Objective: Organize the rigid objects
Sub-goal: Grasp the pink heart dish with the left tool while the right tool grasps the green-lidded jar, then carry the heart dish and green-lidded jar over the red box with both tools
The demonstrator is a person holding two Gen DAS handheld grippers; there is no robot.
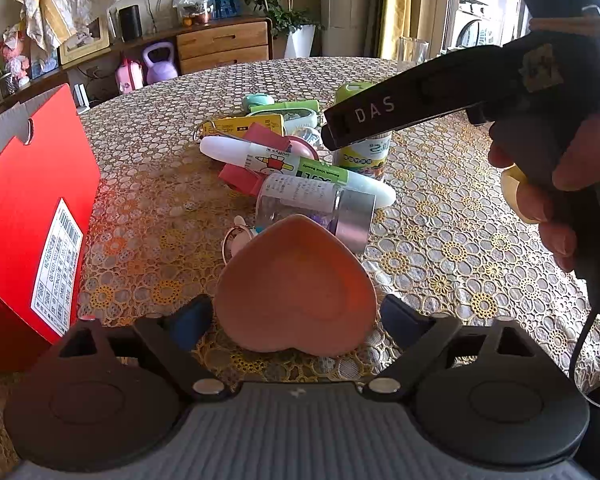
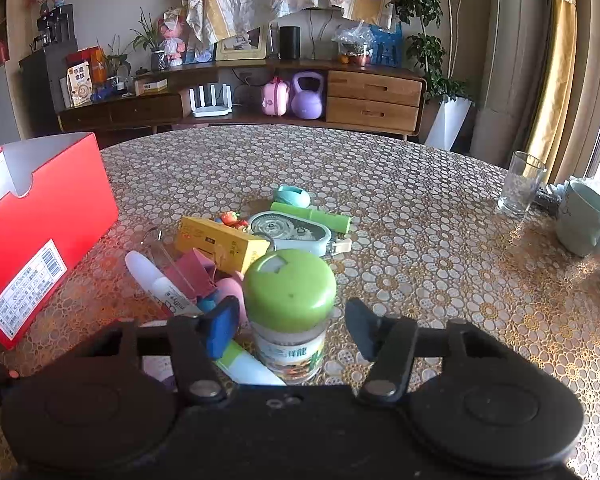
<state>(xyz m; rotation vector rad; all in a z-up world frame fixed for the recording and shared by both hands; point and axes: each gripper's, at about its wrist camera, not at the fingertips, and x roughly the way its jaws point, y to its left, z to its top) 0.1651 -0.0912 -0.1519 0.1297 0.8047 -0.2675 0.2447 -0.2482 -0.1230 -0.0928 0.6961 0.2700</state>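
A pink heart-shaped dish point(image 1: 296, 280) lies on the lace tablecloth, right between the fingers of my left gripper point(image 1: 296, 318). Both blue pads rest against its two sides. A small bottle with a green cap point(image 2: 289, 280) stands upright between the fingers of my right gripper point(image 2: 292, 326). A gap shows on each side of it, so the jaws stand open around it. In the left wrist view a black finger point(image 1: 364, 116) of the right gripper reaches over that bottle point(image 1: 364, 156), and a hand point(image 1: 552, 200) holds the gripper.
An open red box point(image 1: 28, 208) stands at the left. Behind the dish lie a glass jar with a silver lid point(image 1: 312, 204), a white marker point(image 1: 296, 164), a yellow carton point(image 2: 220, 240) and a mint case point(image 2: 292, 230). A drinking glass point(image 2: 520, 184) and a mug point(image 2: 584, 220) stand far right.
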